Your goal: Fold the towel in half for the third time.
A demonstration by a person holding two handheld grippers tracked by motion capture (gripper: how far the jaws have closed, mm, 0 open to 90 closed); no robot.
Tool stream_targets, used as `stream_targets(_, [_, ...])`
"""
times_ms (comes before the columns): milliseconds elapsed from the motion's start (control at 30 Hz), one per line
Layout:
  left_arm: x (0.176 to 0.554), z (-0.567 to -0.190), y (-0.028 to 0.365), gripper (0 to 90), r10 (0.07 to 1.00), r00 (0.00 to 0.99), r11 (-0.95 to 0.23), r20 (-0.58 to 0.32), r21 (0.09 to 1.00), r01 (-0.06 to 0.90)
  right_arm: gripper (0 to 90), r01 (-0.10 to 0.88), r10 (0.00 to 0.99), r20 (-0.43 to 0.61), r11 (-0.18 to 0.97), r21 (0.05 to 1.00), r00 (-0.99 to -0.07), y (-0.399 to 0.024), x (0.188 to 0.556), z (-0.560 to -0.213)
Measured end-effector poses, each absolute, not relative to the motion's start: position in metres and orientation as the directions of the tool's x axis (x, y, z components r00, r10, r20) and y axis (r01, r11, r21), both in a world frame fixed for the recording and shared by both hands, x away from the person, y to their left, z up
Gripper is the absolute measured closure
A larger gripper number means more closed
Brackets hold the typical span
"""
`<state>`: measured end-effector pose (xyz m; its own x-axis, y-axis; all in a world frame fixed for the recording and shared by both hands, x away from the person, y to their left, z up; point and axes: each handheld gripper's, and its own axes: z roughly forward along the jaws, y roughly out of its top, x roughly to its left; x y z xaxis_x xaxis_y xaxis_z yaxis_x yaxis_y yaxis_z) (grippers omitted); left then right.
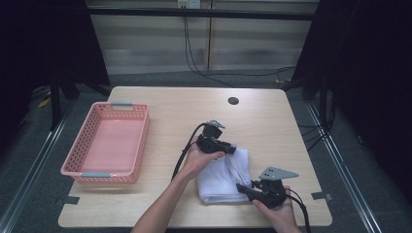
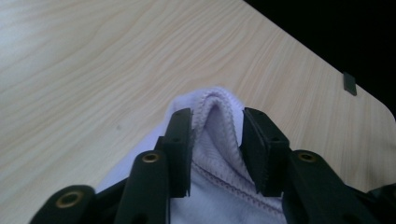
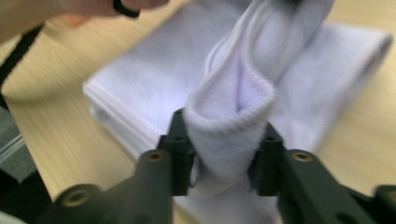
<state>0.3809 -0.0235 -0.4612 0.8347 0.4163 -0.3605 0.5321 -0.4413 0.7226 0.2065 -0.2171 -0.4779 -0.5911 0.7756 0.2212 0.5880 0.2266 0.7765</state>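
Two tongs at cloth point(image 1: 224, 175) | right view: folded hem bunched point(image 3: 229, 126)

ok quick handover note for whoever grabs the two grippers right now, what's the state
Left gripper: jaws part open around the far hemmed corner of the white folded cloth; the pads look barely in contact, if at all.
Right gripper: a bunched fold of the same cloth sits between its jaws, at the near right edge; grip looks loose.
The cloth lies folded on the light wooden table, right of the pink plastic basket.
Done: cloth folded into a compact rectangle.
Left, probably: finish the last fold or release, then move the cloth into the basket, which holds nothing.
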Motion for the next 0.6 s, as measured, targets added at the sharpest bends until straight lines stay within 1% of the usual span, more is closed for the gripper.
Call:
stream_targets(33, [0.379,-0.458,-0.026,60.8,0.389,0.847,-0.429,-0.362,0.743,0.514,60.3,0.595,0.780,0.224,0.225,0.772,-0.585,-0.220,0.204,-0.479])
stream_targets(67, [0.376,-0.452,-0.027,57.7,0.374,0.854,-0.414,-0.361,0.759,0.502,54.5,0.600,0.785,0.226,0.220,0.769,-0.577,-0.223,0.202,-0.478])
stream_targets(100, [0.374,-0.448,-0.027,53.1,0.368,0.860,-0.408,-0.354,0.769,0.491,48.8,0.604,0.785,0.228,0.220,0.766,-0.575,-0.227,0.199,-0.477])
stream_targets(133, [0.372,-0.443,-0.027,51.1,0.362,0.866,-0.405,-0.345,0.779,0.479,45.4,0.605,0.792,0.225,0.216,0.766,-0.567,-0.230,0.197,-0.476])
stream_targets(167, [0.369,-0.436,-0.024,49.2,0.365,0.871,-0.398,-0.329,0.791,0.465,40.9,0.602,0.800,0.215,0.215,0.769,-0.560,-0.234,0.196,-0.474])
stream_targets(200, [0.367,-0.432,-0.020,46.2,0.371,0.871,-0.398,-0.321,0.793,0.462,38.6,0.600,0.799,0.221,0.206,0.773,-0.559,-0.239,0.197,-0.472])
stream_targets(233, [0.365,-0.429,-0.016,45.9,0.382,0.870,-0.406,-0.311,0.790,0.460,36.0,0.593,0.813,0.215,0.187,0.783,-0.541,-0.244,0.198,-0.470])
stream_targets(300, [0.359,-0.428,-0.004,45.9,0.406,0.863,-0.416,-0.300,0.780,0.467,34.2,0.581,0.820,0.223,0.156,0.799,-0.527,-0.254,0.206,-0.465])
stream_targets(333, [0.351,-0.431,0.007,47.2,0.425,0.860,-0.445,-0.283,0.762,0.471,34.1,0.564,0.832,0.200,0.156,0.811,-0.517,-0.256,0.216,-0.461])
stream_targets(367, [0.351,-0.431,0.007,47.8,0.425,0.860,-0.445,-0.283,0.762,0.471,34.1,0.564,0.832,0.200,0.156,0.811,-0.517,-0.256,0.216,-0.461])
stream_targets(400, [0.340,-0.440,0.018,49.3,0.438,0.855,-0.483,-0.276,0.730,0.483,33.4,0.546,0.833,0.149,0.203,0.813,-0.532,-0.251,0.239,-0.457])
stream_targets(433, [0.333,-0.444,0.022,49.6,0.431,0.860,-0.505,-0.272,0.717,0.480,33.3,0.545,0.839,0.132,0.215,0.810,-0.528,-0.248,0.248,-0.457])
stream_targets(467, [0.333,-0.444,0.022,49.6,0.431,0.860,-0.505,-0.272,0.717,0.480,33.3,0.545,0.839,0.132,0.215,0.810,-0.528,-0.248,0.248,-0.457])
stream_targets(500, [0.323,-0.449,0.026,49.3,0.425,0.863,-0.522,-0.272,0.705,0.480,32.2,0.540,0.837,0.098,0.253,0.803,-0.538,-0.237,0.277,-0.457])
stream_targets(533, [0.309,-0.455,0.031,48.7,0.396,0.877,-0.556,-0.272,0.690,0.465,31.1,0.542,0.839,0.095,0.255,0.801,-0.536,-0.232,0.286,-0.457])
stream_targets(567, [0.309,-0.455,0.031,48.4,0.396,0.877,-0.556,-0.272,0.690,0.465,31.1,0.542,0.839,0.095,0.255,0.801,-0.536,-0.232,0.286,-0.457])
stream_targets(600, [0.300,-0.458,0.033,47.4,0.387,0.886,-0.587,-0.257,0.672,0.451,29.0,0.559,0.830,0.090,0.287,0.778,-0.550,-0.221,0.310,-0.457])
